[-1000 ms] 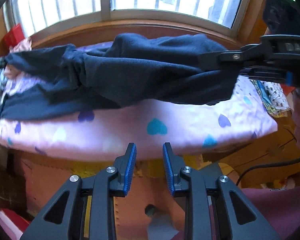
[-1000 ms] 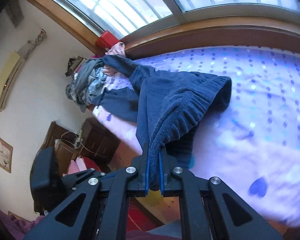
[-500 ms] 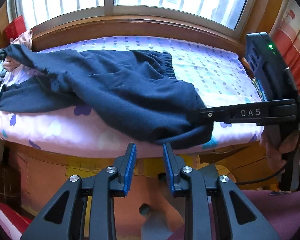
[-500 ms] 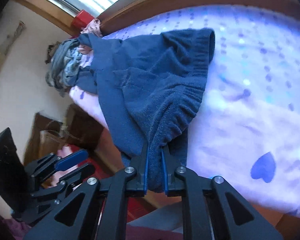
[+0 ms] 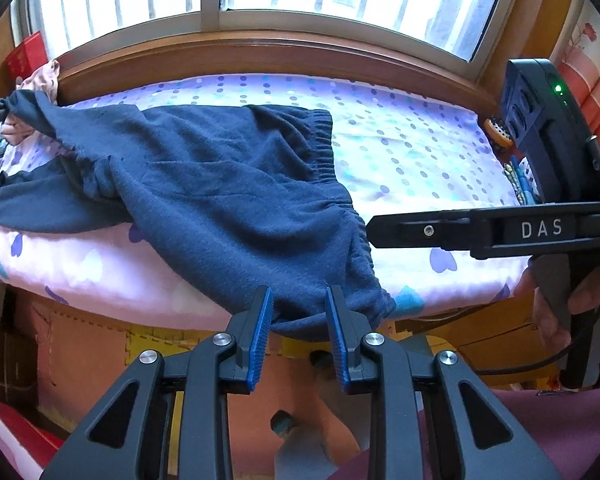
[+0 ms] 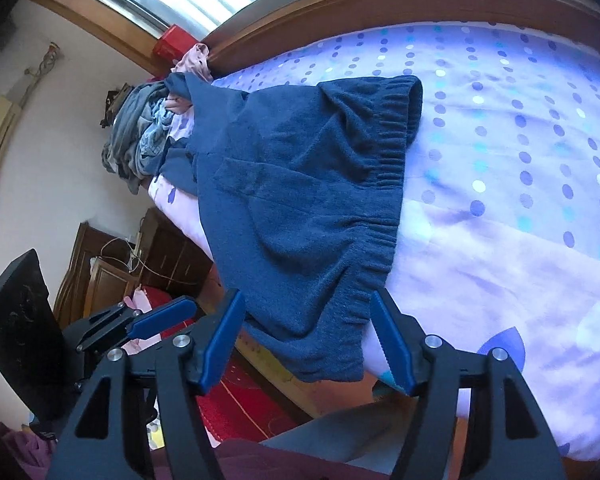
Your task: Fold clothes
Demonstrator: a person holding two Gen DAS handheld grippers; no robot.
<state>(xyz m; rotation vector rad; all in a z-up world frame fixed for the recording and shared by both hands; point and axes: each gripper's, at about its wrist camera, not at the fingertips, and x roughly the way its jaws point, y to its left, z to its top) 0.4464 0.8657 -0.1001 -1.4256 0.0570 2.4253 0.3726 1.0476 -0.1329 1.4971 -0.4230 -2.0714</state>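
Dark navy fleece trousers [image 5: 220, 192] lie spread across the purple dotted bed sheet [image 5: 400, 152], waistband to the right, one corner drooping over the front edge. My right gripper [image 6: 308, 332] is opening, its blue pads standing wide on either side of that hanging waistband corner [image 6: 328, 340] without pressing it. Seen from the left wrist, the right gripper [image 5: 380, 232] comes in from the right, level with the waistband. My left gripper [image 5: 298, 320] hovers just in front of the drooping hem, jaws parted a little, holding nothing. In the right wrist view the left gripper [image 6: 160, 316] shows at lower left.
A heap of grey and pink clothes [image 6: 140, 136] sits at the bed's far left end beside a red box [image 5: 24, 52]. A wooden sill and window run behind the bed. Orange foam mats [image 5: 100, 340] cover the floor. A person's hand [image 5: 552, 320] holds the right gripper.
The trousers went from hanging in the air to lying on the bed. The right gripper sank with them, then opened and let the waistband go. The left gripper edged toward the hem.
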